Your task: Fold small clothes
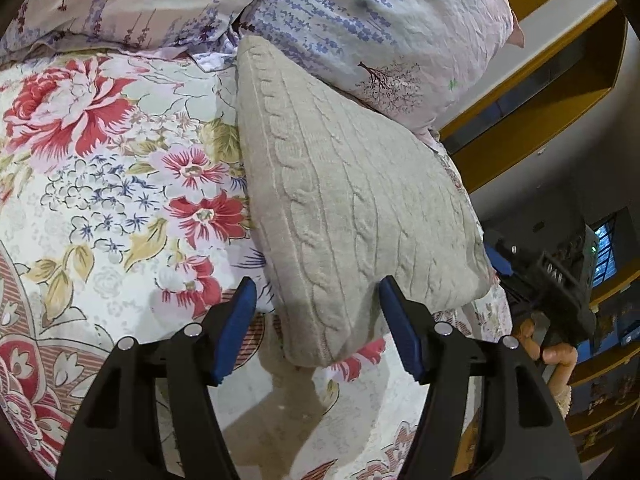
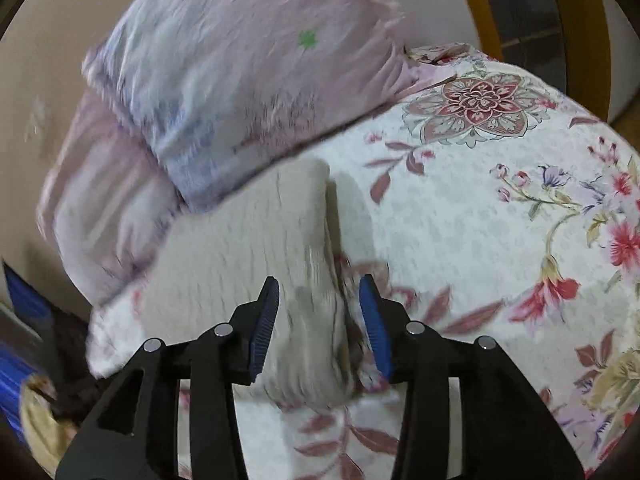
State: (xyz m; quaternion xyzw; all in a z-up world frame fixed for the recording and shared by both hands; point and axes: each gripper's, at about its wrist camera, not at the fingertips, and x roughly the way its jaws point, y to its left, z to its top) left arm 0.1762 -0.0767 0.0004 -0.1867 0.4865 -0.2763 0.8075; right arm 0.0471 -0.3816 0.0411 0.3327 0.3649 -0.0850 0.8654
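Note:
A folded beige cable-knit garment (image 1: 352,208) lies on the floral bedspread (image 1: 100,184), its far end against a lavender-print pillow (image 1: 360,28). My left gripper (image 1: 318,300) is open, its blue pads on either side of the garment's near corner, just above it. In the right wrist view the same garment (image 2: 248,248) appears blurred. My right gripper (image 2: 319,300) is open, with its jaws straddling the garment's near right edge. The right gripper also shows in the left wrist view (image 1: 560,284) at the right.
Two pillows (image 2: 240,80) are stacked at the head of the bed. The bedspread (image 2: 500,220) stretches wide to the right. A yellow wooden frame (image 1: 560,92) and dark shelving stand beyond the bed's right edge.

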